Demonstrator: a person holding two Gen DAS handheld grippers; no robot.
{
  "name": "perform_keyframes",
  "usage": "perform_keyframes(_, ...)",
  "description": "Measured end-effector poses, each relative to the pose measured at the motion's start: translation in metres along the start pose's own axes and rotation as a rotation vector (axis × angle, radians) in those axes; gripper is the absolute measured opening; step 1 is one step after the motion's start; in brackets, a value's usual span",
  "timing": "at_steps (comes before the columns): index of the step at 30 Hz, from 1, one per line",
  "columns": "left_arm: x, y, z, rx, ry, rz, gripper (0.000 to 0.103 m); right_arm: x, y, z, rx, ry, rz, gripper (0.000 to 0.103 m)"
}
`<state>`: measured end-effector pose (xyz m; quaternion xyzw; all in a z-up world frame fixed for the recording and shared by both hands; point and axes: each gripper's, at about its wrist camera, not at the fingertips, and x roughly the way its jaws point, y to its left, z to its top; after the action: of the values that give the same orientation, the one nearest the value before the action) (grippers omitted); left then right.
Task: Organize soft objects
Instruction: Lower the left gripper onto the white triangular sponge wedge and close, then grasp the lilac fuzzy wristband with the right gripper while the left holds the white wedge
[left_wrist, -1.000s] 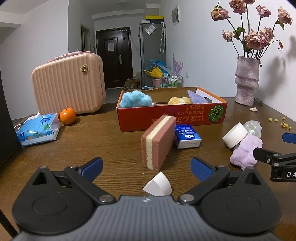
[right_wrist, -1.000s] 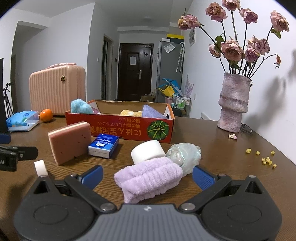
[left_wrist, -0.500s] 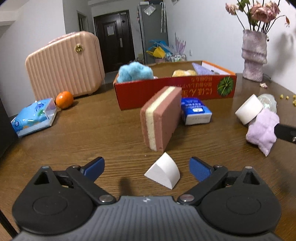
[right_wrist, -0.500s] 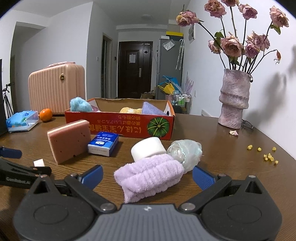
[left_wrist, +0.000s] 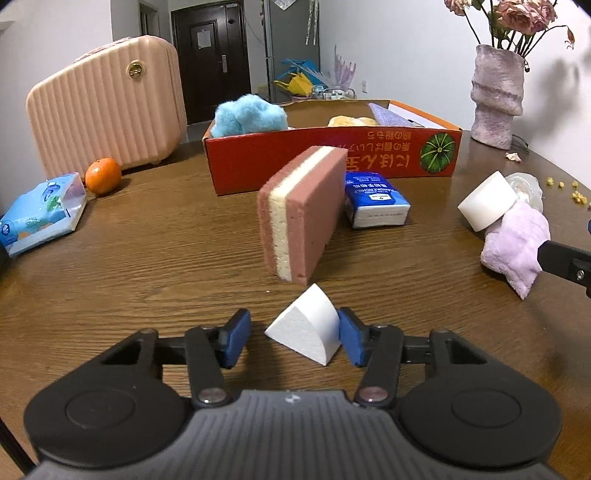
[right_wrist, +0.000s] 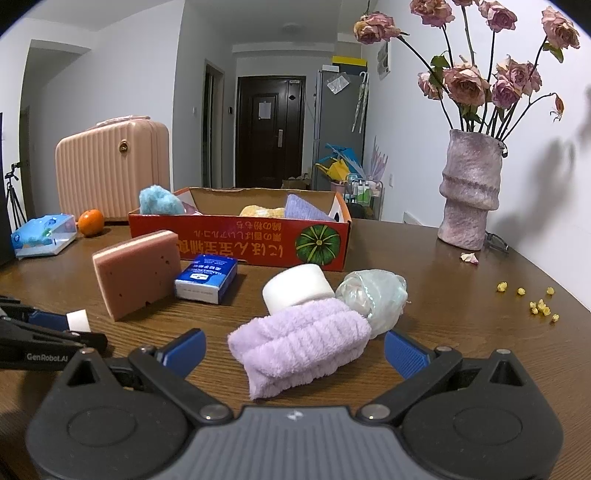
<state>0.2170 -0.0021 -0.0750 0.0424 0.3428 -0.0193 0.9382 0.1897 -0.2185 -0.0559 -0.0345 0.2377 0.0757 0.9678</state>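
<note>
While left gripper (left_wrist: 291, 341) fingers close around the wedge (left_wrist: 308, 325), sponge (left_wrist: 301, 212) at 12, right gripper (right_wrist: 293, 349) fingers wide beside the towel (right_wrist: 299, 343).

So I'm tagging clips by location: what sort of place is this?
Probably a lived-in flat: a wooden table with a vase of dried roses, a fridge by the entrance door, a pink suitcase.

Bare wooden table (left_wrist: 155, 266) lies open left of the left gripper (left_wrist: 291, 338), out to the tissue pack (left_wrist: 40, 214) and orange (left_wrist: 103, 175); straight ahead the upright sponge (left_wrist: 301, 214) blocks the way to the red box (left_wrist: 332, 158); the right gripper (right_wrist: 295, 349) faces the purple towel (right_wrist: 299, 341), white roll (right_wrist: 297, 286) and what seems crumpled plastic (right_wrist: 373, 293); the table's right side past them is open.
</note>
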Motion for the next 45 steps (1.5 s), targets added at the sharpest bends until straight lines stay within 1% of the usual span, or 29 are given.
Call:
perform_keyframes(2, 0.000, 0.001, 0.000, -0.007, 0.002, -0.015, 0.046, 0.001, 0.000, 0.000, 0.000, 0.002, 0.000, 0.103)
perform_keyframes(3, -0.001, 0.001, 0.000, -0.008, 0.002, -0.024, 0.041, 0.001, 0.000, 0.000, 0.000, 0.003, 0.000, 0.103)
perform_keyframes(4, -0.001, 0.001, 0.000, -0.007, 0.001, -0.032, 0.039, 0.001, 0.000, 0.000, 0.000, 0.004, 0.000, 0.103)
perform_keyframes(10, -0.002, 0.000, 0.000, -0.005, -0.002, -0.038, 0.035, 0.003, 0.000, -0.001, 0.001, 0.008, 0.002, 0.103)
perform_keyframes(15, -0.009, 0.001, 0.000, -0.010, -0.035, -0.030, 0.034, 0.003, 0.000, -0.001, 0.002, 0.009, 0.002, 0.103)
perform_keyframes(23, -0.039, 0.002, 0.003, -0.009, -0.173, -0.027, 0.034, 0.006, 0.000, -0.002, 0.006, 0.016, -0.001, 0.103)
perform_keyframes(27, -0.049, 0.002, 0.005, -0.012, -0.221, -0.025, 0.034, 0.008, -0.001, -0.002, 0.009, 0.021, -0.001, 0.103)
perform_keyframes(34, -0.056, 0.000, 0.004, -0.007, -0.247, -0.031, 0.034, 0.014, 0.000, -0.001, 0.013, 0.017, 0.006, 0.103)
perform_keyframes(45, -0.057, 0.002, 0.003, -0.009, -0.250, -0.033, 0.034, 0.047, 0.001, 0.008, 0.006, 0.059, -0.020, 0.103)
